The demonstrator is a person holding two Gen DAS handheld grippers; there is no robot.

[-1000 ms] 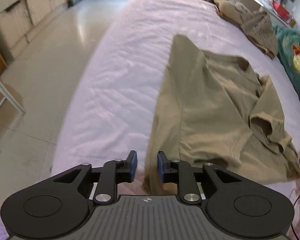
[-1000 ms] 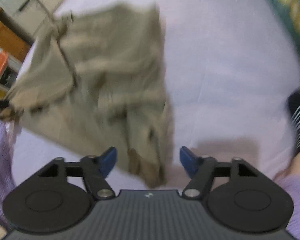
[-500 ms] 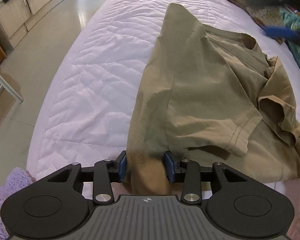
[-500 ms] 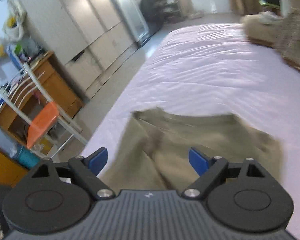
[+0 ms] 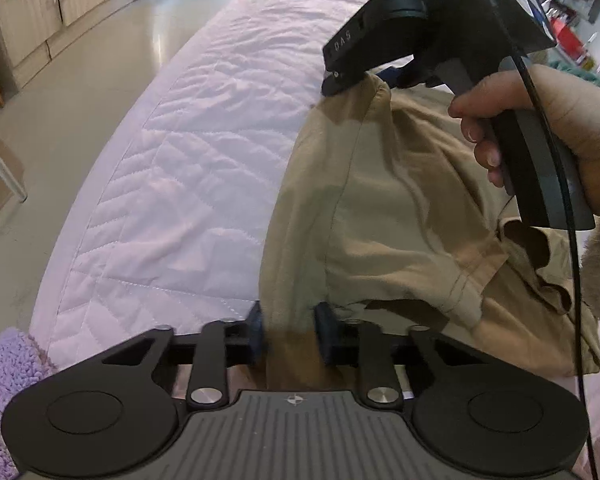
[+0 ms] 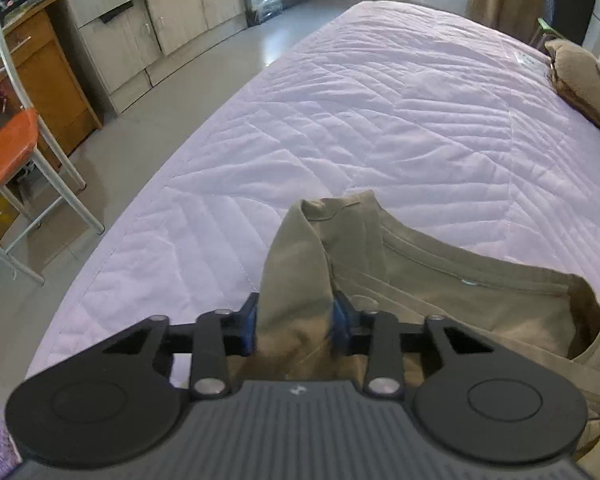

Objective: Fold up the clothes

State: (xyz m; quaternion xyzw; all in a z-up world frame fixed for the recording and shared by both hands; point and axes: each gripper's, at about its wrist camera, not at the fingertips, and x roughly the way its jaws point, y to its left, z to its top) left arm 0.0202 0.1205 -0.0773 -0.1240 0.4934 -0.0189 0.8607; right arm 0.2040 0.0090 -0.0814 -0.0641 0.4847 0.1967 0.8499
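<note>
An olive-tan T-shirt [image 5: 400,208] lies crumpled on the quilted lilac bed [image 5: 204,152]. In the left wrist view my left gripper [image 5: 290,330] is closing, and its blue pads pinch a fold at the shirt's near edge. Further up that edge my right gripper [image 5: 360,80], held by a hand [image 5: 560,132], bites the far corner. In the right wrist view the right gripper [image 6: 294,322] is closing too, its pads squeezing a raised fold of the T-shirt [image 6: 460,304] beside the collar opening. The bed [image 6: 400,120] stretches away beyond it.
The bed's left edge drops to a tiled floor [image 6: 148,148]. An orange chair [image 6: 4,148], a wooden desk [image 6: 40,60] and pale cabinets [image 6: 140,20] stand to the left. A brown clothing pile [image 6: 580,76] lies at the bed's far right. A purple fleece sleeve [image 5: 4,360] shows at lower left.
My right gripper swung across from the shirt's right side to its far left corner and closed on a fold there. The left gripper sank a little and tightened on the near edge.
</note>
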